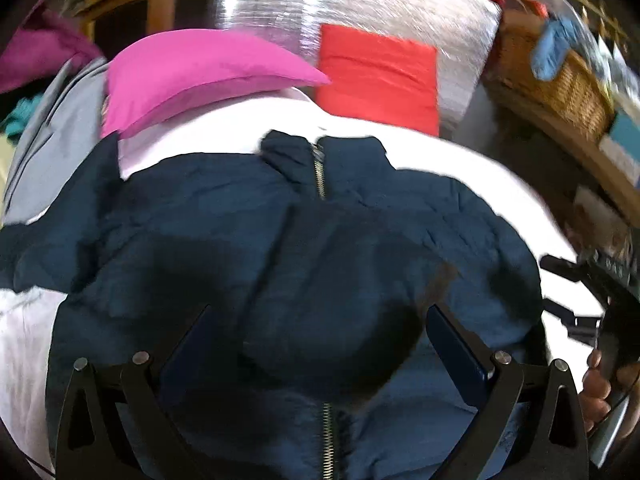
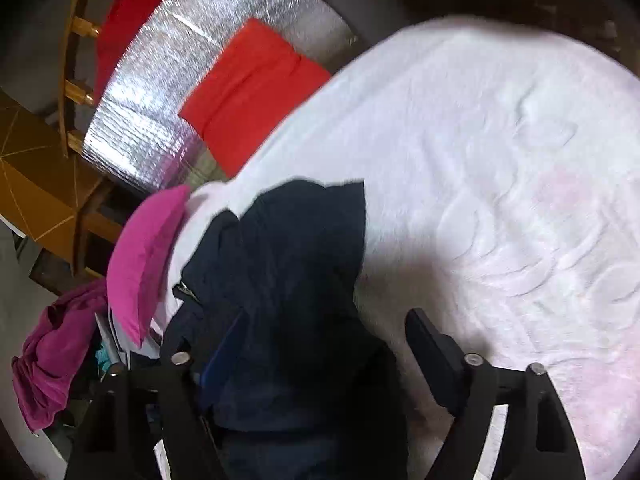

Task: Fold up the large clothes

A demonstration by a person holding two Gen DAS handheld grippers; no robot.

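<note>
White textured bedspread [image 2: 500, 160] carries the navy zip-front jacket [image 1: 280, 240], zipper running straight away from the spread-jawed left gripper [image 1: 320, 344]; the right gripper [image 2: 312, 344], also agape, straddles its edge.

Navy zip jacket [image 1: 304, 248] lies spread front-up on white bedspread [image 1: 460, 160], collar twd pink pillow [image 1: 192, 76]. Brass zipper [image 1: 320, 176] runs down centre, prob. closed, blur hides mid part. Fabric rumpled; sleeve [image 2: 308, 216] lies out flat.
</note>
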